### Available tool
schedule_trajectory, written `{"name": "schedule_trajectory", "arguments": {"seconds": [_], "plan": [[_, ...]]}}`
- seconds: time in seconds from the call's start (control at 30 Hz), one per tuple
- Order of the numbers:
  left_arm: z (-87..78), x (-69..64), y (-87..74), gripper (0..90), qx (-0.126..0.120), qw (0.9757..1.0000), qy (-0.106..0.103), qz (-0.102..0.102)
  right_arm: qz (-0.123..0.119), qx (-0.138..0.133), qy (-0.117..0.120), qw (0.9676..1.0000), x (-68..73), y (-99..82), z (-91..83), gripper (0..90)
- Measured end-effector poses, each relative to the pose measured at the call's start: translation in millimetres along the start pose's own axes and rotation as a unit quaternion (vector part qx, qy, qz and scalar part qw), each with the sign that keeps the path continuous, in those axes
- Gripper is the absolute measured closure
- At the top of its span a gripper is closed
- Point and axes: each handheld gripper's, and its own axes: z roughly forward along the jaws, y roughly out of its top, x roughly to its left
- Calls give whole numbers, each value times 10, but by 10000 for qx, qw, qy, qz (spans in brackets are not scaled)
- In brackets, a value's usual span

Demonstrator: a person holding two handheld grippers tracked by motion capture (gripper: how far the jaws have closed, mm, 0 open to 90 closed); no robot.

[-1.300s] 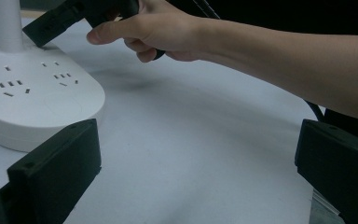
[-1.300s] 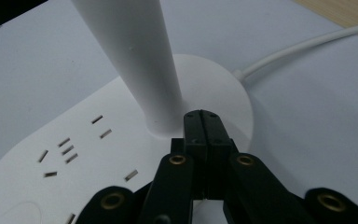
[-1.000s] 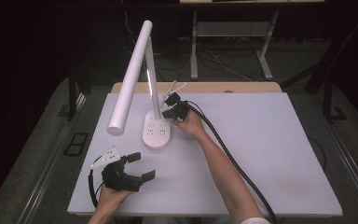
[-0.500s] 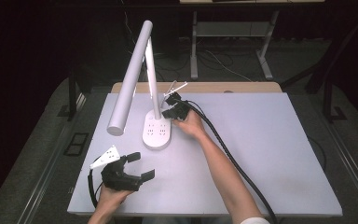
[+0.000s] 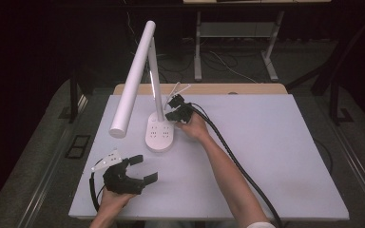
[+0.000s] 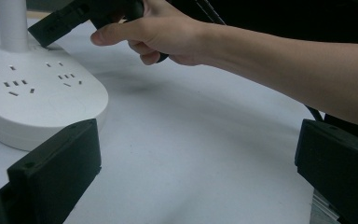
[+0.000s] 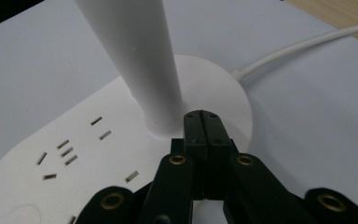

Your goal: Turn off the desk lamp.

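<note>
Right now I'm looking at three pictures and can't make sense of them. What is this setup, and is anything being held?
A person works at a white table with a hand-held gripper in each hand. The high view looks down from above; the other two cameras ride on the grippers. On the table stands a white desk lamp whose base has sockets. The right hand-held gripper has its jaws shut together, empty, tips at the foot of the lamp's post. The left hand-held gripper rests open near the front edge, holding nothing.

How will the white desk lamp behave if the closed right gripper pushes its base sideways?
The lamp probably slides rather than tips: its base is broad and flat. The long slanted head may make it top-heavy. The cord could drag against the right gripper.
</note>
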Motion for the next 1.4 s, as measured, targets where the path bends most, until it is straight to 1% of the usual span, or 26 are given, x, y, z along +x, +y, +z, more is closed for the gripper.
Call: {"name": "schedule_trajectory", "arguments": {"seconds": [0.1,0.13,0.17,0.33,0.67,0.8,0.97,1.03,1.13,1.17,1.2,1.27,1.33,1.4], "plan": [[1,7,0,0,-18,10000,2,-31,27,-48,8,10000,1,10,-21,900],[1,7,0,0,-27,10000,5,-39,27,-34,-39,10000,-4,12,-33,900],[-1,8,1,0,-23,10000,2,-39,52,-34,-27,10000,-8,13,-45,900],[1,9,0,0,-31,10000,-1,-48,154,-264,139,9994,-55,29,-159,900],[5,15,-1,0,-44,10000,19,-81,123,-401,194,9989,-72,46,-387,900],[5,22,-2,0,-37,10000,18,-85,75,-424,184,9989,-87,8,-507,900],[5,19,-5,0,-47,9999,31,-88,68,-495,200,9986,-119,-70,-690,900],[9,14,-5,0,-42,9999,37,-104,79,-538,178,9984,-142,-102,-770,899],[19,16,-6,0,-43,9999,36,-98,159,-610,183,9978,-176,-153,-899,898],[21,16,-6,0,-42,9999,35,-104,168,-646,178,9976,-186,-172,-942,776],[21,16,-6,0,-42,9999,35,-104,177,-619,126,9978,-193,-185,-982,777],[24,19,-5,0,-24,10000,43,-83,170,-622,100,9979,-201,-222,-1066,761],[25,22,-6,0,-17,10000,41,-79,152,-667,75,9976,-212,-258,-1155,728],[27,19,-6,0,-42,9999,40,-104,203,-701,40,9973,-214,-292,-1244,697]]}}
